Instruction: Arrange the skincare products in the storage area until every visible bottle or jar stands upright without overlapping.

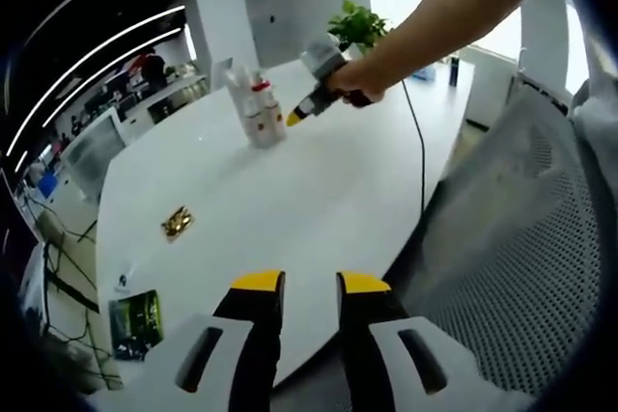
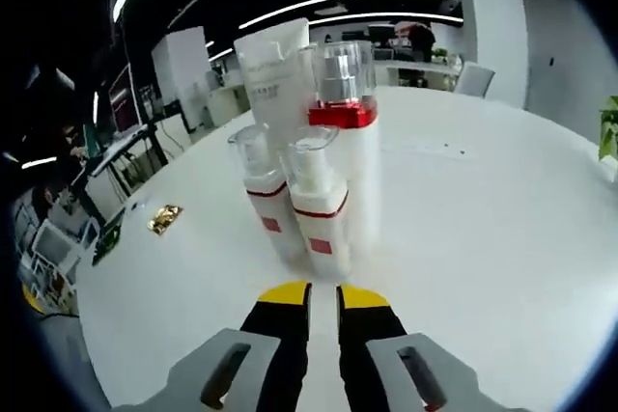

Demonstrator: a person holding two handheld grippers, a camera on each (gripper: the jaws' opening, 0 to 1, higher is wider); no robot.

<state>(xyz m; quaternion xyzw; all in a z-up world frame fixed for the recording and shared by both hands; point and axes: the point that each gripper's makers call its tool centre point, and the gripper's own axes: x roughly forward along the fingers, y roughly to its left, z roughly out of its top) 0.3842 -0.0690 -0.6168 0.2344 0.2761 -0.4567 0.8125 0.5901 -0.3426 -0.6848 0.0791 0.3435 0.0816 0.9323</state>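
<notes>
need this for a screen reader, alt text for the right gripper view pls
Three clear-capped white bottles with red bands and a white tube stand upright, clustered on a white table. The yellow-tipped right gripper, jaws nearly together, points at them.

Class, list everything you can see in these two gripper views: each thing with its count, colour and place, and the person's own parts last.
Pump bottles: two, white with red bands, upright, front of cluster.
Tall bottle: one, red collar, clear cap, behind them.
Tube: one, white, at the back.
Gold packet: one, on the table, left of cluster.
Table: one, white.
Potted plant: one, green, far edge.
Mesh chair: one, grey, beside table.
Left gripper: yellow-tipped, nothing between its tips.
Right gripper: yellow-tipped, near the bottles.
Hand: one, holding that gripper.
</notes>
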